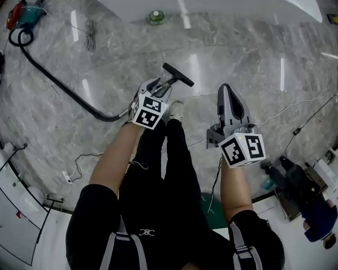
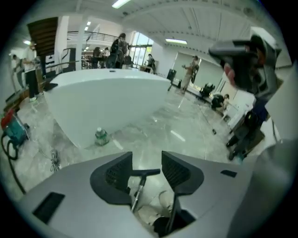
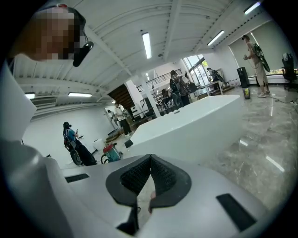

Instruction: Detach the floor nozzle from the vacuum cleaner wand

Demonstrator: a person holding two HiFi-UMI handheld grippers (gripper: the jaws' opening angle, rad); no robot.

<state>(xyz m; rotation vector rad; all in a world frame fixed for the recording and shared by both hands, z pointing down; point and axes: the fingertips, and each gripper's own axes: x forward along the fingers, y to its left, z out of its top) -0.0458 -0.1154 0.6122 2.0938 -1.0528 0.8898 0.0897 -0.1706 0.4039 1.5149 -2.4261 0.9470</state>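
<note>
Released, jaws apart, nothing gripped: left claw (image 2: 146, 163). Framed between jaws but lying beyond on floor (image 1: 237, 58): wand (image 2: 138, 191), floor nozzle (image 2: 145, 172) at far end. Clenched on nothing, well right of wand: right claw (image 3: 150, 163). Step, by judgement: approach, no grasp yet. Next probably: clamp wand with left, open right, take nozzle, pull apart.

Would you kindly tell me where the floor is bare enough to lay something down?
Bare marble lies beyond the floor nozzle, up to the white counter, and below-left of the hose. Crowded: cables and a person at lower right.
</note>
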